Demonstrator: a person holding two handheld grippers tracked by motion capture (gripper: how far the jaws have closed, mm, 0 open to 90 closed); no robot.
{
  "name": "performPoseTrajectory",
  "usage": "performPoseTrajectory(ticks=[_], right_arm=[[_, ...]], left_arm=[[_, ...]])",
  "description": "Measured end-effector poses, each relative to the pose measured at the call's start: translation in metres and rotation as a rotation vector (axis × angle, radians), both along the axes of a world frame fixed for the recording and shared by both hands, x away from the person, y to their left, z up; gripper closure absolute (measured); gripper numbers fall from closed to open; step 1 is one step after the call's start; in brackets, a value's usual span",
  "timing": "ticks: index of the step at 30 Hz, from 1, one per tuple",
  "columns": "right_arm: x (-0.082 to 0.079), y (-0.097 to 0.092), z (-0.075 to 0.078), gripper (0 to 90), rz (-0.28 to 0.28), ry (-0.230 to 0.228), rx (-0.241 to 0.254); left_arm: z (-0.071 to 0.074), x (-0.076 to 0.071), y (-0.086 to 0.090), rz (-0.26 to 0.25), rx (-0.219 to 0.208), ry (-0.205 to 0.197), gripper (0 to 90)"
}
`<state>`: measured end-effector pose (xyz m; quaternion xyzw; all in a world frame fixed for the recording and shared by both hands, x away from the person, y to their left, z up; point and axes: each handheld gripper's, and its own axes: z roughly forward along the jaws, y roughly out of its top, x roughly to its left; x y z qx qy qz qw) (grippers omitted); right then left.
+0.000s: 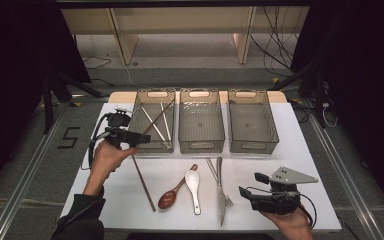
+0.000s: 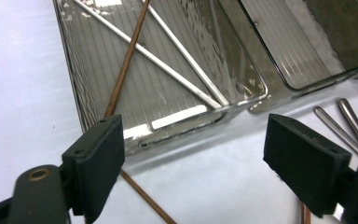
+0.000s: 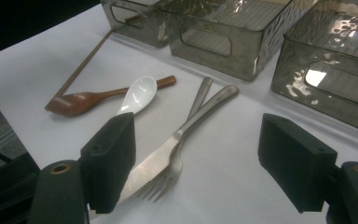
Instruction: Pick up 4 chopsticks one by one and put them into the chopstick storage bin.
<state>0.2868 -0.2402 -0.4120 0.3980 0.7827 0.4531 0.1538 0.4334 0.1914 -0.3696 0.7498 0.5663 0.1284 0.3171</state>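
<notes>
While the left gripper [image 1: 139, 138] hovers at the near left corner of the left bin [image 1: 140, 127], its jaws stand wide apart with nothing between them. Three bins sit in a row at the back of the white counter [image 1: 275, 160]; the left one holds three chopsticks, two white [image 2: 177, 56] and one brown [image 2: 128, 58] leaning across them, and the middle bin [image 1: 201, 125] and right bin [image 1: 252, 125] hold nothing. A fourth chopstick [image 1: 144, 182], brown, lies on the counter just in front of the left bin. Nearer lie one wooden spoon [image 3: 88, 100], one white spoon [image 3: 137, 93], one knife [image 3: 186, 128] and one fork [image 3: 170, 175], the last two crossing. At the near right, the right gripper [image 1: 250, 186] rests with jaws open, holding nothing.
</notes>
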Motion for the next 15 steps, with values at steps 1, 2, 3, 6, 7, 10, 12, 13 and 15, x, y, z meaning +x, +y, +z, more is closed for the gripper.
performPoseTrajectory(ticks=[1,2,3,6,7,10,12,13,15], right_arm=[[0.000,0.000,0.000,28.4,0.001,0.001,0.000],[0.000,0.000,0.000,28.4,0.002,0.001,-0.001],[0.000,0.000,0.000,28.4,0.004,0.000,-0.001],[0.000,0.001,0.000,28.4,0.003,0.003,-0.001],[0.000,0.001,0.000,28.4,0.003,0.003,-0.001],[0.000,0.001,-0.001,28.4,0.003,0.002,0.000],[0.000,0.001,-0.001,28.4,0.003,0.001,-0.002],[0.000,0.001,-0.001,28.4,0.005,0.001,-0.004],[0.000,0.002,-0.001,28.4,0.004,0.002,-0.006]], left_arm=[[-0.001,-0.003,0.001,0.006,0.000,-0.003,18.6],[-0.003,-0.006,0.002,0.015,-0.002,-0.008,17.9],[-0.004,-0.008,0.003,0.016,-0.001,-0.006,17.6],[-0.010,-0.017,0.005,0.026,-0.003,-0.010,17.4],[-0.013,-0.021,0.006,0.033,-0.009,-0.010,17.4],[-0.020,-0.025,0.006,0.039,0.012,0.014,16.9],[-0.025,-0.030,0.005,0.048,0.023,0.023,16.9],[-0.026,-0.032,0.004,0.057,0.037,0.035,16.9],[-0.030,-0.034,0.003,0.064,0.053,0.061,16.7]])
